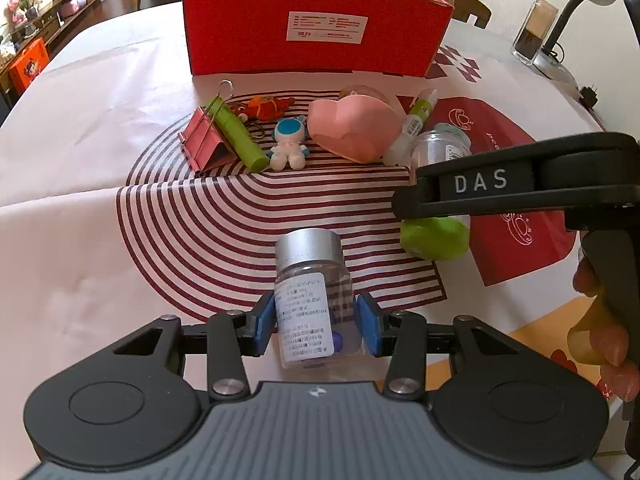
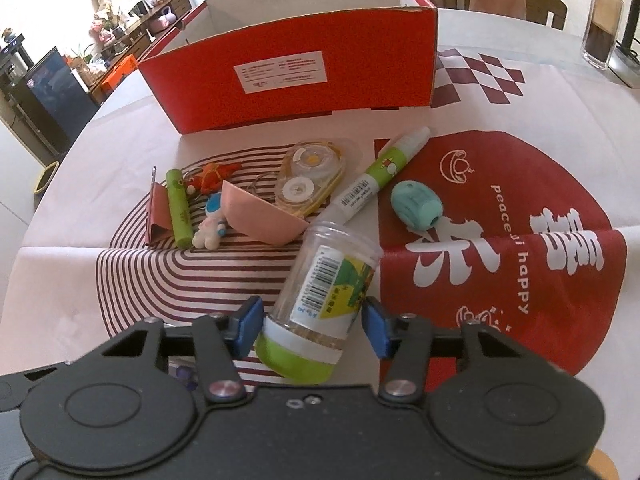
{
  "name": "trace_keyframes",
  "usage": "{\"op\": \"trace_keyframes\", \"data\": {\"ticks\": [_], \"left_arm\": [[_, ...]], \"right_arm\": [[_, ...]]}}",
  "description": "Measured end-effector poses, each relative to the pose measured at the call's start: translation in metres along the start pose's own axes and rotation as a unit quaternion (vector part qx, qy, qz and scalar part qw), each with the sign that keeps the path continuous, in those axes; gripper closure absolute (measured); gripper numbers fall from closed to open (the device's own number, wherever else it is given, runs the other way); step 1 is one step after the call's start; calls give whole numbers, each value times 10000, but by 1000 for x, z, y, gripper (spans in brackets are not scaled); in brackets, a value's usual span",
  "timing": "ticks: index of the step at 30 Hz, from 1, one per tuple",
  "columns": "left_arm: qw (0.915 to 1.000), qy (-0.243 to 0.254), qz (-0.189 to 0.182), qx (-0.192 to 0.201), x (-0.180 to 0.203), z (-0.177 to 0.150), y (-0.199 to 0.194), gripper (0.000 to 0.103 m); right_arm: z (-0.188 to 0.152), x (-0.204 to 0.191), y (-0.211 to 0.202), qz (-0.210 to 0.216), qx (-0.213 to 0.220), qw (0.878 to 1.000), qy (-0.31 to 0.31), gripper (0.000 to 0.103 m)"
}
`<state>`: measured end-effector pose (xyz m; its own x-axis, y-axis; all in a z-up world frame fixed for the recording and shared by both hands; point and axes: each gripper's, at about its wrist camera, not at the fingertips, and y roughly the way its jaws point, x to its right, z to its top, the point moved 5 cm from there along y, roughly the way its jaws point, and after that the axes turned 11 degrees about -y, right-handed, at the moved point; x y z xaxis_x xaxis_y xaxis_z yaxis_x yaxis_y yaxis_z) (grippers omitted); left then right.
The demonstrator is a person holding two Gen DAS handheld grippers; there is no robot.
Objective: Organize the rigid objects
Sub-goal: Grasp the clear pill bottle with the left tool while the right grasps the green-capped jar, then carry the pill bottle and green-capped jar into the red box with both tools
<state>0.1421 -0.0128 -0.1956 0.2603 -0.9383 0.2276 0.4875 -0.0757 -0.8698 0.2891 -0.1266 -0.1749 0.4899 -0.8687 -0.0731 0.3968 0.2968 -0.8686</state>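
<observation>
The left gripper [image 1: 316,324] has its blue pads on either side of a small clear plastic bottle with a silver screw cap [image 1: 310,292]. The left pad touches the label, the right pad appears to meet the bottle's wall, so I judge the jaws clamped on it. The bottle lies with its long axis running straight away from the gripper, cap end toward the open red cardboard box [image 1: 316,36], which sits dead ahead and well apart.

The right gripper [image 2: 314,322] straddles a clear plastic jar with a lime-green cap [image 2: 320,304]. The left pad presses the jar near its cap. The right pad sits just beside the label, and contact there is hard to confirm; it reads as a grip. This jar's axis tilts up and to the right, green cap nearest the gripper, open mouth toward the box. In the left wrist view the right gripper [image 1: 404,206] reaches in from the right.

The coming move turns on this: both held things point toward the box, so each needs lifting and carrying forward over its near wall. Neither hand looks clearly closer.

Between the grippers and the box, counted:
- one pink binder clip [image 1: 206,144]
- one green tube [image 2: 178,208]
- one orange keyring charm [image 2: 212,176]
- one white-and-blue astronaut figure [image 1: 288,144]
- one pink heart-shaped dish [image 1: 352,128]
- one yellow correction-tape dispenser [image 2: 310,176]
- one green-and-white glue pen [image 2: 380,174]
- one teal egg-shaped sharpener [image 2: 416,202]

Nothing can be seen inside the box, whose floor is hidden.
</observation>
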Motion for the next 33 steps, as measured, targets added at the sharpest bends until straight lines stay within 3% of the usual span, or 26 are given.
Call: {"op": "trace_keyframes", "data": {"ticks": [24,33], "left_arm": [[9988,-350,-159,314,-6,34,-30,62],[9983,-392,-203,371,-4,55,-43,62]], "right_arm": [[5,0,-44,176,173,9995,-199,61],[27,2,-67,313,360,9984,-317,61]]}}
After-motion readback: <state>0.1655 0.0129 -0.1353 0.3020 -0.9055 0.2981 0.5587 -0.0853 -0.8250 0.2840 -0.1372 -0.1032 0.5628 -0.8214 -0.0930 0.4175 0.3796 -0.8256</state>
